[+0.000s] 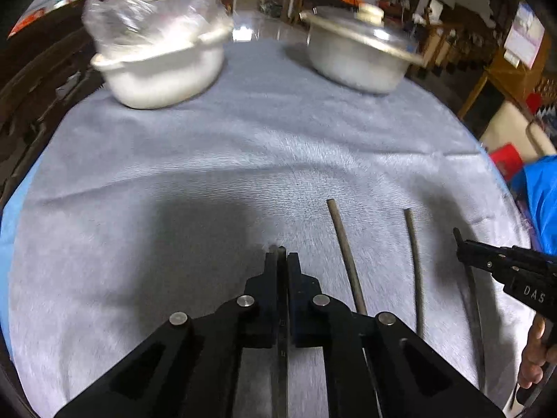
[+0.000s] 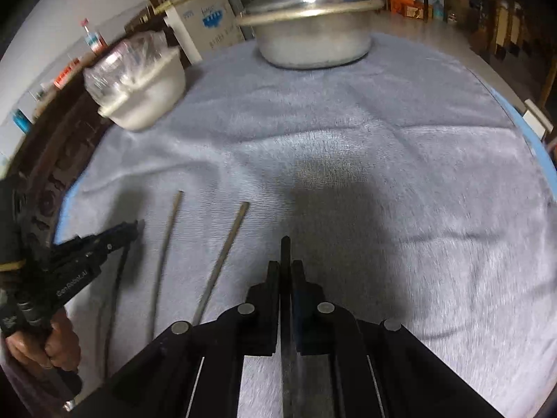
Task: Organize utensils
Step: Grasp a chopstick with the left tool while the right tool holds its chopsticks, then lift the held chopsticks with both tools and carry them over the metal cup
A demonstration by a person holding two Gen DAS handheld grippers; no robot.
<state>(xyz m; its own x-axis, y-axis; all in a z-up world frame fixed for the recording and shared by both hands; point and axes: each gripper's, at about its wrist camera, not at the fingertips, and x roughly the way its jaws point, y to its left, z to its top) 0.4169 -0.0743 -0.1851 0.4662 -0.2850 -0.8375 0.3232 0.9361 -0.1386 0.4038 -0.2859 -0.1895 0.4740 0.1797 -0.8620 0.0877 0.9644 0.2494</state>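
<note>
"DAS" on right gripper (image 1: 463, 244) body

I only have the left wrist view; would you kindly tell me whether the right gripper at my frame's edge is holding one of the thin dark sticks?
Observer: Yes. The right gripper has its fingers shut on a thin dark stick, whose tip pokes out past them.
Operator: Thank you. What lies beyond the table's far edge?
Observer: A white box with blue print stands there, left of the lidded metal pot.
Operator: And how does my own stick look from there?
Observer: It is a long dark stick trailing down from the left gripper.
</note>
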